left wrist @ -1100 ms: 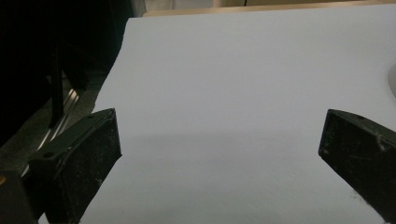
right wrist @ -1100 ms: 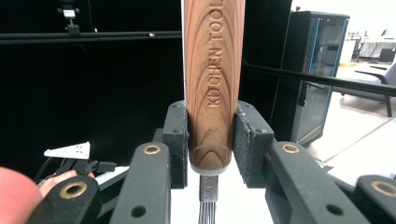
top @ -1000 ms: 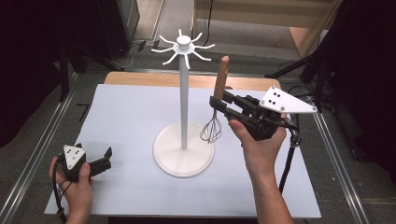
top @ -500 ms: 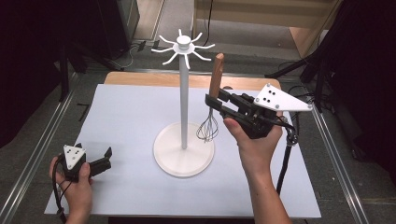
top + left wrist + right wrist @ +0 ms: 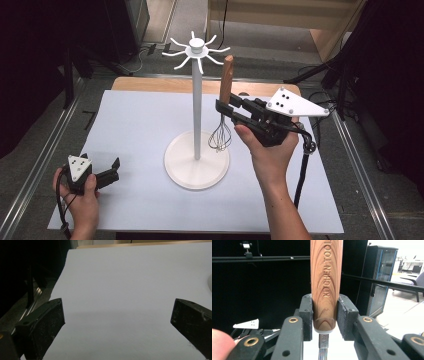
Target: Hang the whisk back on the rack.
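1. The right gripper clamped the wooden-handled wire whisk upright, just right of the white hook stand at mid-worktop;
2. The left gripper rested open near the worktop's front-left corner.

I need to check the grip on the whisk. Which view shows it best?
The right gripper view: its pads press the whisk at its wooden handle. The high view shows the whole whisk upright beside the stand.
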### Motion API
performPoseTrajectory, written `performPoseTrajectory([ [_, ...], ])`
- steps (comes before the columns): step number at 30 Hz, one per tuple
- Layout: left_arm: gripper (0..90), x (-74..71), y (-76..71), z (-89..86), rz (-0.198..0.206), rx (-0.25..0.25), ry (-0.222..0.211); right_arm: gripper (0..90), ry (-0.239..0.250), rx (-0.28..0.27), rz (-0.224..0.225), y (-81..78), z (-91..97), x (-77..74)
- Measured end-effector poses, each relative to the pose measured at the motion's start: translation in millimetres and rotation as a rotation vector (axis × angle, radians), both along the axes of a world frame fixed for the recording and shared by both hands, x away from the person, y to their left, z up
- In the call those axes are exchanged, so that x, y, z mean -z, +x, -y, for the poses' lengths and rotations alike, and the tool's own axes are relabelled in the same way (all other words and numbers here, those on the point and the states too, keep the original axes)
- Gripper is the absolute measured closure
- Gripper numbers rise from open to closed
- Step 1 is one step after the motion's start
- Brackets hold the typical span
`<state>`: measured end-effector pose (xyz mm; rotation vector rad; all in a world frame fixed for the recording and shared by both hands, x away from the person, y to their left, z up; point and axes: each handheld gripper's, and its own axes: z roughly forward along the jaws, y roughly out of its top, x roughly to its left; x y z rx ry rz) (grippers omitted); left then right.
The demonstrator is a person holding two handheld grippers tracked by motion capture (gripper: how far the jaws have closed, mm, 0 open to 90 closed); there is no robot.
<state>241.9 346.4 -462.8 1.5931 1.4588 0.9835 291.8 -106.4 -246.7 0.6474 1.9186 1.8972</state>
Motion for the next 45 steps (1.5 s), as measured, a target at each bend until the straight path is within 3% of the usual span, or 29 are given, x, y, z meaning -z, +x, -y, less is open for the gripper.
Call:
performPoseTrajectory([
  [45, 0.0, 0.1, 0.0, -0.2, 0.001, -0.001, -0.008, 70.6, 0.001, 0.006, 0.007, 9.7, -15.6, 3.0],
])
